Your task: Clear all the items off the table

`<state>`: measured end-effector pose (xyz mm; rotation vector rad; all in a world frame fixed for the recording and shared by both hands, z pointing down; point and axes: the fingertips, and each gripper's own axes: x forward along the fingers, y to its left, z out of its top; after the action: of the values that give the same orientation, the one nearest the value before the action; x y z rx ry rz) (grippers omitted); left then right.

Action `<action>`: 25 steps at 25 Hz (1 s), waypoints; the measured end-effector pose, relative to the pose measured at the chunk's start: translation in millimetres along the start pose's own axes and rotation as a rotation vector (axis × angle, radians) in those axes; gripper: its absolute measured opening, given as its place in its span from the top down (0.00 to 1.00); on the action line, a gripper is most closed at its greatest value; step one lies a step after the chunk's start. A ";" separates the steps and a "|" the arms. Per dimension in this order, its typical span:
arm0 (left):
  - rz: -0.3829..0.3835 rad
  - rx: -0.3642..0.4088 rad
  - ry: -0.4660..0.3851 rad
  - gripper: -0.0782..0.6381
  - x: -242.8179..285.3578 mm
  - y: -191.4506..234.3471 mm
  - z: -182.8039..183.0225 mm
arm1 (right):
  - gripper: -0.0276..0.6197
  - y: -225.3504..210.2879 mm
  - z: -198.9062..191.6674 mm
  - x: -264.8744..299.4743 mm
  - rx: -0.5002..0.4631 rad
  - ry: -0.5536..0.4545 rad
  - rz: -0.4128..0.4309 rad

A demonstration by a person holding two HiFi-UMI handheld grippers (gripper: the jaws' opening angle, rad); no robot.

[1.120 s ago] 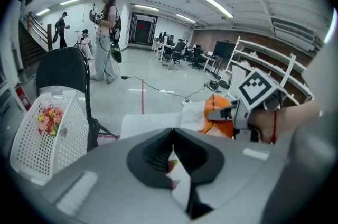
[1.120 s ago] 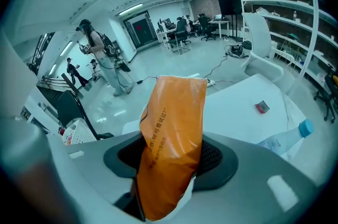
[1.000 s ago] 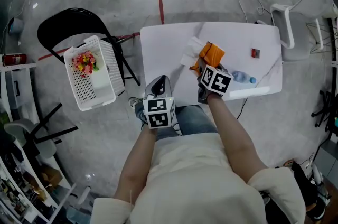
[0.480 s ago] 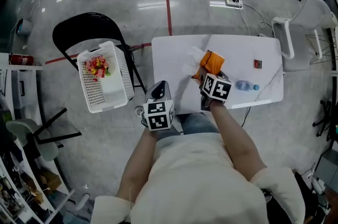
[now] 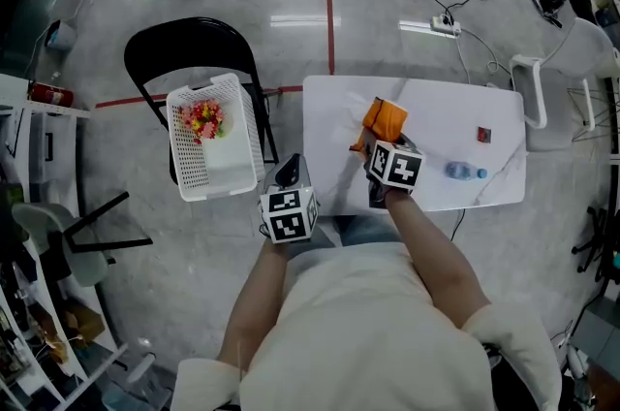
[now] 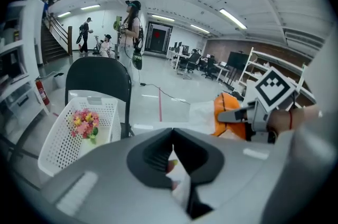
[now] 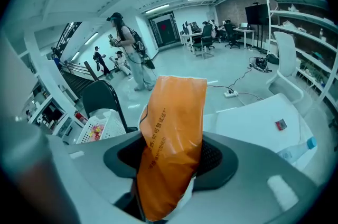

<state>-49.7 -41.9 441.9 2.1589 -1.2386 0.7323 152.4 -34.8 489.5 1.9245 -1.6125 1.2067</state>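
Right gripper (image 7: 170, 162) clamped on orange bag (image 7: 174, 112), lifted over the table (image 5: 436, 109) at frame centre. Left gripper (image 6: 173, 157) closed, apparently pinching a thin white packet (image 6: 177, 182). Best move, I judge: swing both left to the white basket (image 5: 189, 167) at centre left, go low, then release. 1 bottle (image 5: 465, 172) remains on the table.

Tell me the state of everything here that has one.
Right hand-held gripper: shut on orange bag, held upright.
Left hand-held gripper: shut on thin white item.
Water bottle: lying on its side on table.
Basket: upright on chair, holding flowers.
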 end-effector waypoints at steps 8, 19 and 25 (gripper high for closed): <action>0.074 -0.060 -0.023 0.88 -22.5 54.3 -1.9 | 0.58 66.3 -0.3 9.9 -0.076 0.013 0.077; 0.141 -0.124 -0.041 0.88 -51.3 113.0 -10.2 | 0.58 148.8 -6.3 18.3 -0.161 0.036 0.163; 0.169 -0.156 -0.050 0.88 -61.3 139.9 -12.6 | 0.59 184.8 -10.4 24.5 -0.204 0.053 0.198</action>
<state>-202.0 -57.5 434.4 1.9749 -1.4679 0.6292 -22.9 -95.8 469.3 1.6263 -1.8546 1.1067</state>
